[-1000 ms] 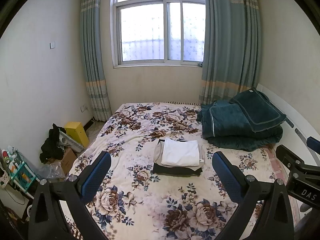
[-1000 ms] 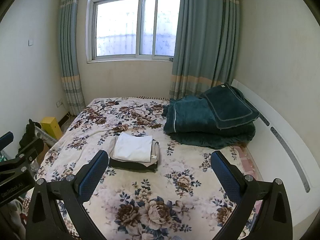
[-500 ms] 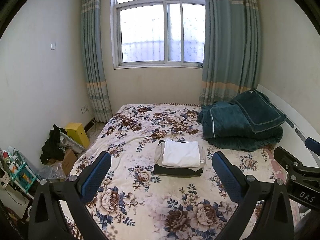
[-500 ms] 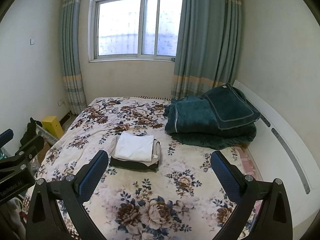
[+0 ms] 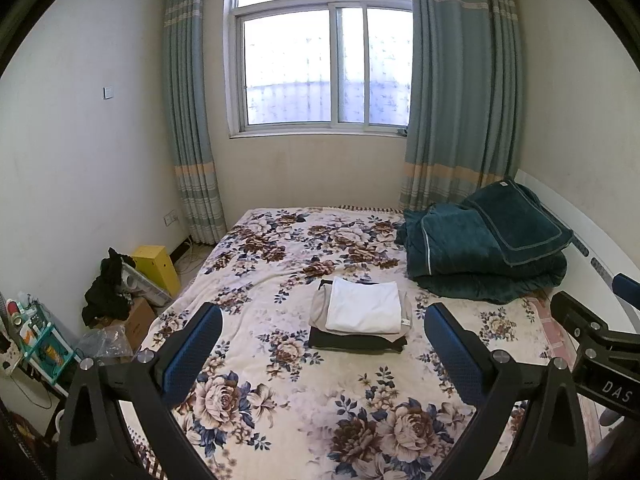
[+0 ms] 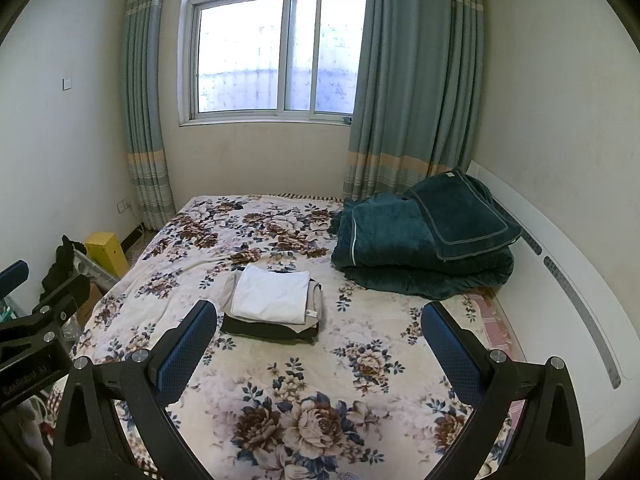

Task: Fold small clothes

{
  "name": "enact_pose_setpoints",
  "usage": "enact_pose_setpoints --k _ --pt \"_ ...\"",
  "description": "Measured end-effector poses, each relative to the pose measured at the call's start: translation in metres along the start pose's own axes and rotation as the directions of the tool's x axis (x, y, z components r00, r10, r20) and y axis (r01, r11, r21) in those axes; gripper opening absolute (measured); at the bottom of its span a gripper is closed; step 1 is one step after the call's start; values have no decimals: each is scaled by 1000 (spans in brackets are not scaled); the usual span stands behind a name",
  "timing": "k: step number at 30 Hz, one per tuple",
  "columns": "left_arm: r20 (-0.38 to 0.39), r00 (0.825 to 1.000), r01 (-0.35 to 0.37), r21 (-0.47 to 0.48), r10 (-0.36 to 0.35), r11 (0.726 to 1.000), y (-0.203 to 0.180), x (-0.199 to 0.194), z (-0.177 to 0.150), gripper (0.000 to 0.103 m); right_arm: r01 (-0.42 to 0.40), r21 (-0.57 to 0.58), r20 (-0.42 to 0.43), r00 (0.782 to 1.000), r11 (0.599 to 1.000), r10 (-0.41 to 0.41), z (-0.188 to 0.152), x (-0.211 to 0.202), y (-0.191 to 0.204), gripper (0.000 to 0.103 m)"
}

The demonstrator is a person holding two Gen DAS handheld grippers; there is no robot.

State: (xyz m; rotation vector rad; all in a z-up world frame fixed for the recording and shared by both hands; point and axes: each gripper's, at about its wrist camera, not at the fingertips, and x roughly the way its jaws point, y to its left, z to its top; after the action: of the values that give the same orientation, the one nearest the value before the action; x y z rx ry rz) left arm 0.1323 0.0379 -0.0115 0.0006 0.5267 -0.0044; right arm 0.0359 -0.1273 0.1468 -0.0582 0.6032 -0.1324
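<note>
A small stack of folded clothes lies mid-bed on the floral bedspread (image 5: 280, 392): a white piece (image 5: 364, 310) on top, a beige one under it, a black one (image 5: 352, 342) at the bottom. The stack also shows in the right wrist view (image 6: 272, 294). My left gripper (image 5: 322, 354) is open and empty, held above the near part of the bed, short of the stack. My right gripper (image 6: 318, 350) is also open and empty, at a similar height to the right. Each gripper shows at the edge of the other's view.
A folded dark green blanket (image 5: 484, 252) sits at the bed's far right by the white headboard (image 6: 560, 280). Left of the bed on the floor are a yellow box (image 5: 156, 266), black clothing, cardboard boxes and a small shelf. A window and curtains are behind.
Both views have shifted slightly; the grippers have drifted a little back and up from the stack. The jaws stay open and the clothes have not moved.
</note>
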Motion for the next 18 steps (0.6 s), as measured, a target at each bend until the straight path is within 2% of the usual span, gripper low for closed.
enact_pose_setpoints --k 18 --pt "6 1000 -5 -2 5 1000 2 -3 -1 103 2 0 1 1000 1000 -2 -4 0 2 103"
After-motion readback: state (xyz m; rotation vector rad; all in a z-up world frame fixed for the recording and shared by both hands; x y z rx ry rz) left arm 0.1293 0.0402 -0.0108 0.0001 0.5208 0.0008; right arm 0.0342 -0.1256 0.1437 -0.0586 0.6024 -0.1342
